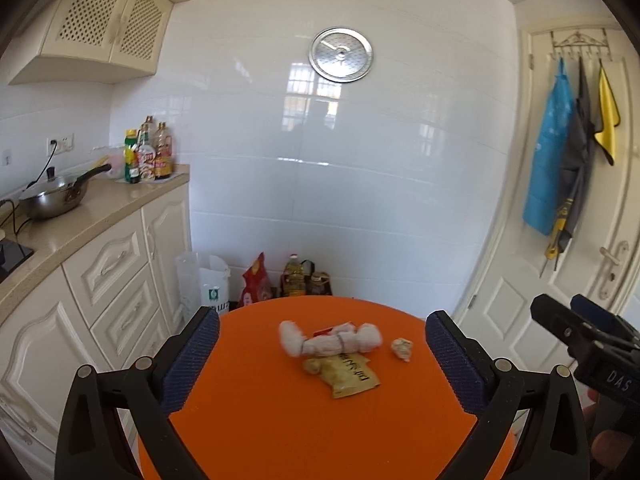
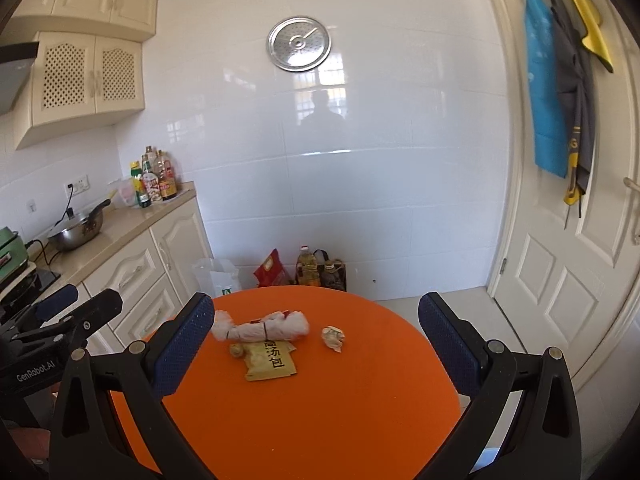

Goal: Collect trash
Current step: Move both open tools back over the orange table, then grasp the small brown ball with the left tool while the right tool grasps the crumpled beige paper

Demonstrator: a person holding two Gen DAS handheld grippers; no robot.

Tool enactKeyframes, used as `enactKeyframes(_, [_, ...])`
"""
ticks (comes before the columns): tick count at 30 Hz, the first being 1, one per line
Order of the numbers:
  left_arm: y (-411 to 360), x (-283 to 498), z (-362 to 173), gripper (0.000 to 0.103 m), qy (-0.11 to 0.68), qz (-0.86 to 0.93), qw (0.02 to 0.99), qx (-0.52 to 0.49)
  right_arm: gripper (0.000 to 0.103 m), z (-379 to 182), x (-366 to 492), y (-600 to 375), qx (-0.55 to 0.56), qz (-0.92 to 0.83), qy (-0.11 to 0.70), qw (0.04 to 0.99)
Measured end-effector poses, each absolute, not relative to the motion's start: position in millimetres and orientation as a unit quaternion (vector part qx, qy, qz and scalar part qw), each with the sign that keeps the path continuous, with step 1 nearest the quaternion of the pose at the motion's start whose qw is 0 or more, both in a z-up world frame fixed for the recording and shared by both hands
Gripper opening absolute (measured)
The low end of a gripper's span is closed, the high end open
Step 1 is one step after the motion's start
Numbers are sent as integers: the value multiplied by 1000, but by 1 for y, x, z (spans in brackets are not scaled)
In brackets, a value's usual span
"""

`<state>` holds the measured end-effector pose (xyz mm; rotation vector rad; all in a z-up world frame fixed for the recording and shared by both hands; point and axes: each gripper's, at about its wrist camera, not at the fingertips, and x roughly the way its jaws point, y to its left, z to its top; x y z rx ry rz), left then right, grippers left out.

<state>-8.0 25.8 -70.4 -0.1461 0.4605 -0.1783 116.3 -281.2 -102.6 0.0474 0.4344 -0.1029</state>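
Observation:
Trash lies on a round orange table (image 1: 260, 400) (image 2: 320, 420): a white plastic bundle tied with bands (image 1: 330, 340) (image 2: 262, 328), a yellow soup packet (image 1: 352, 376) (image 2: 270, 362), a small round yellowish piece (image 1: 312, 366) (image 2: 236, 350) and a crumpled wrapper (image 1: 402, 348) (image 2: 333, 337). My left gripper (image 1: 322, 360) is open and empty, short of the trash. My right gripper (image 2: 316, 346) is open and empty, also short of it. Each gripper shows at the edge of the other's view.
A kitchen counter (image 1: 100, 208) with a wok (image 1: 56, 196) and bottles (image 1: 148, 152) runs along the left. A white bag (image 1: 204, 280), a red bag (image 1: 256, 280) and oil bottles (image 1: 298, 276) stand on the floor by the wall. A door (image 2: 568, 240) is on the right.

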Motion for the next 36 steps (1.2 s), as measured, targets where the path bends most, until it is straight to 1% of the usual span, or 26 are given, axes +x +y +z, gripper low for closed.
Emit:
enactKeyframes(4, [16,-4,-88,102,251,-76,963,-66,103,-113,131,-279,20,-46,232,971])
enactKeyframes(13, [-38,63,-116,101,319,-78,943,-56,103,-150,171,-311,25,-54,285,957])
enactKeyframes(19, [-64,135,-128,101,360,-70,929,-50,103,-190,206,-333,38,-62,333,940])
enactKeyframes(24, [-80,206,-153,100,394,-63,916,-45,103,-227,241,-347,45,-60,372,925])
enactKeyframes(27, [-92,244,-170,100,412,-60,908,-42,98,-245,261,-348,44,-53,391,918])
enactKeyframes(29, [-96,268,-182,99,424,-58,903,-42,93,-257,276,-349,45,-48,404,912])
enactKeyframes(32, [-104,301,-196,93,438,-59,896,-47,90,-272,296,-351,47,-44,415,907])
enactKeyframes(34, [-105,321,-206,86,445,-58,892,-51,84,-281,306,-351,44,-42,423,904])
enactKeyframes(36, [-108,336,-214,73,452,-61,888,-52,79,-290,317,-351,39,-38,434,899])
